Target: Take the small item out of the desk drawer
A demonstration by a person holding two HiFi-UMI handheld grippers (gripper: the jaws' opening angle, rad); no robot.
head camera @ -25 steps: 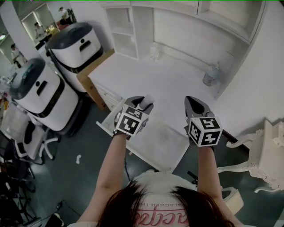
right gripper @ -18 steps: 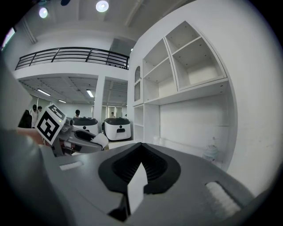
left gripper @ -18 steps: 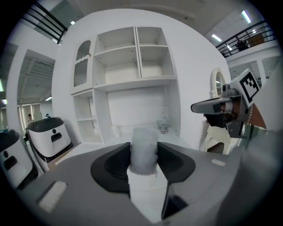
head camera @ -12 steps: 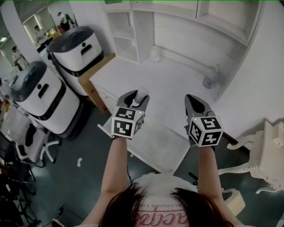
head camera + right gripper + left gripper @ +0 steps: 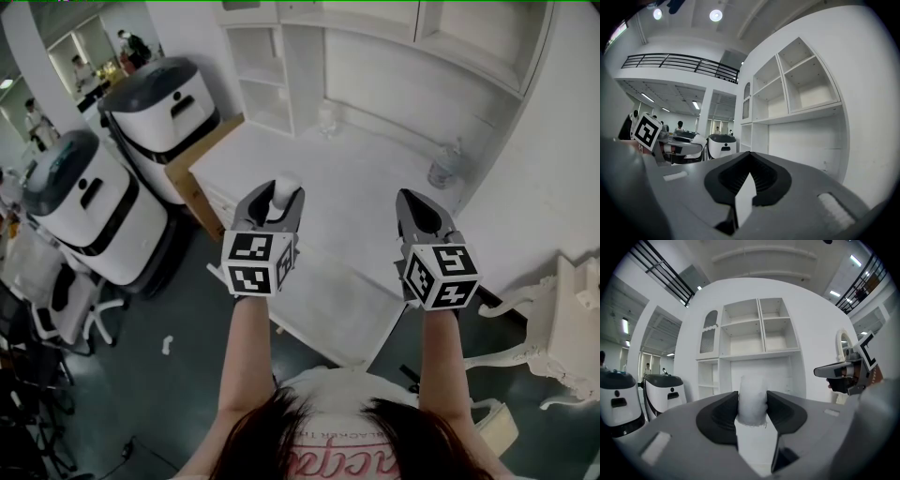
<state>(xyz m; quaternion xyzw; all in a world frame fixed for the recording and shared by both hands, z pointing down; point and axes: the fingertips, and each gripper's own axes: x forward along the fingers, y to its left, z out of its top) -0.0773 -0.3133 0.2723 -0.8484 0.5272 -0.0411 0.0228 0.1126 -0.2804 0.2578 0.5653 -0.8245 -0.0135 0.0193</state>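
My left gripper (image 5: 278,194) is shut on a small white fuzzy item (image 5: 284,187), held in the air above the desk's front edge. In the left gripper view the white item (image 5: 752,399) sits upright, squeezed between both dark jaws of that gripper (image 5: 752,405). The open white drawer (image 5: 323,295) sticks out of the desk below my hands. My right gripper (image 5: 418,212) hovers level with the left one, over the desk's right part. Its jaws (image 5: 749,165) meet with nothing between them.
A clear plastic bottle (image 5: 446,159) stands at the back right of the white desk top (image 5: 361,169), a small glass object (image 5: 325,114) by the rear wall. Two white round machines (image 5: 70,202) and a cardboard box (image 5: 195,155) stand left. An ornate white chair (image 5: 562,328) is right.
My left gripper has lifted with the white item, up and away from the drawer, and turned straighter toward the desk. The right gripper has hardly moved.
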